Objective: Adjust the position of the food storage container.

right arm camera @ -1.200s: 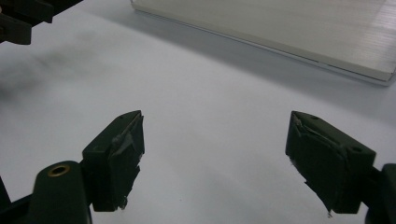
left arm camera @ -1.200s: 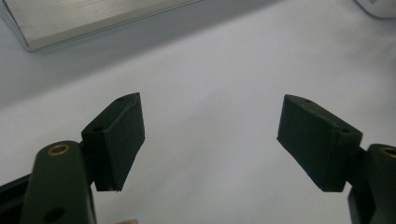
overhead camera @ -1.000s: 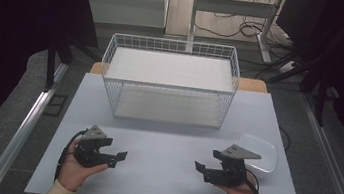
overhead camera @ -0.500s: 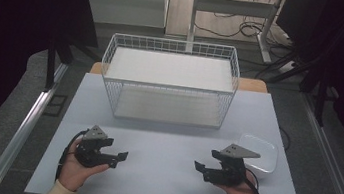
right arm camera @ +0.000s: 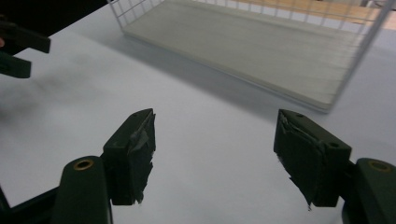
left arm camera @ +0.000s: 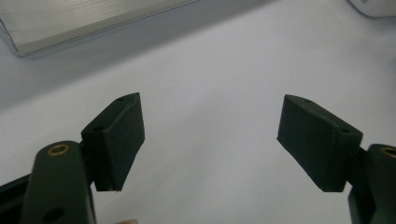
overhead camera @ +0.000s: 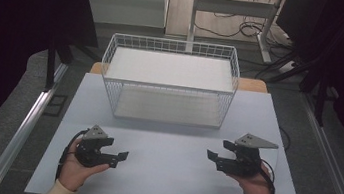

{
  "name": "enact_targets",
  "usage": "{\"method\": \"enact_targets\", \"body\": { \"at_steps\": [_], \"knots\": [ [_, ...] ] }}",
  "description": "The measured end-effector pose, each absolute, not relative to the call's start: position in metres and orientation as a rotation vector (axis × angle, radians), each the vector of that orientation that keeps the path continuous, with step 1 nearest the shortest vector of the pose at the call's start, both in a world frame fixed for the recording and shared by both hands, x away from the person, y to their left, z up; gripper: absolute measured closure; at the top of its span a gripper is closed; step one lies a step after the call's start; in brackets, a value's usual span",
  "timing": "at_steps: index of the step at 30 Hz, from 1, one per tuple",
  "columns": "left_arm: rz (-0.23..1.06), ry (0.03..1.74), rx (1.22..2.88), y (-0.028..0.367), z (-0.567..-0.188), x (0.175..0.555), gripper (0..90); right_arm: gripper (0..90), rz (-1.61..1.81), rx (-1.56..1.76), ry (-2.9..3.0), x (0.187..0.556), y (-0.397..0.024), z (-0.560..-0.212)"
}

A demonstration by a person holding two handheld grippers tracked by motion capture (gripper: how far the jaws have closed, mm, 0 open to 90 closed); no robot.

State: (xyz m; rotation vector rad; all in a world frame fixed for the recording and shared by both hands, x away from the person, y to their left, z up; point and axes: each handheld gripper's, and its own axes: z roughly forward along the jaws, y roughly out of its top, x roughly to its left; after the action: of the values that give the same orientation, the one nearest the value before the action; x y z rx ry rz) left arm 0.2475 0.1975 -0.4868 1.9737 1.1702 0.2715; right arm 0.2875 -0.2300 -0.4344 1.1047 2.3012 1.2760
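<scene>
My left gripper [overhead camera: 120, 149] rests low over the white table [overhead camera: 164, 181] at the front left, held in a hand and pointing right. In the left gripper view its jaws [left arm camera: 210, 135] stand wide apart over bare tabletop. My right gripper [overhead camera: 217, 150] is lifted at the front right and points left toward the other one. Its jaws [right arm camera: 215, 149] are open with nothing between them and have just been closing a little. Their pads [right arm camera: 140, 154] look worn and torn.
A white wire basket [overhead camera: 169, 85] with a pale board in its bottom stands at the back middle of the table, and the basket [right arm camera: 252, 46] lies ahead of the right jaws. A white dish edge [left arm camera: 373, 4] shows far off. Dark curtains and floor rails flank the table.
The right hand has lifted its gripper and carried it slightly toward the back, so it now covers the white dish that lay beside it. The left hand has kept still.
</scene>
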Motion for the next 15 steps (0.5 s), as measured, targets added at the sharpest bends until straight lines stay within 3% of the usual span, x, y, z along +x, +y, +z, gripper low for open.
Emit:
{"method": "enact_targets", "body": {
  "at_steps": [15],
  "knots": [
    [0.27,1.168,1.974,0.196,-0.487,0.247,22.5,30.2,1.206,1.241,2.16,0.297,-0.278,-0.42]
  ]
}}
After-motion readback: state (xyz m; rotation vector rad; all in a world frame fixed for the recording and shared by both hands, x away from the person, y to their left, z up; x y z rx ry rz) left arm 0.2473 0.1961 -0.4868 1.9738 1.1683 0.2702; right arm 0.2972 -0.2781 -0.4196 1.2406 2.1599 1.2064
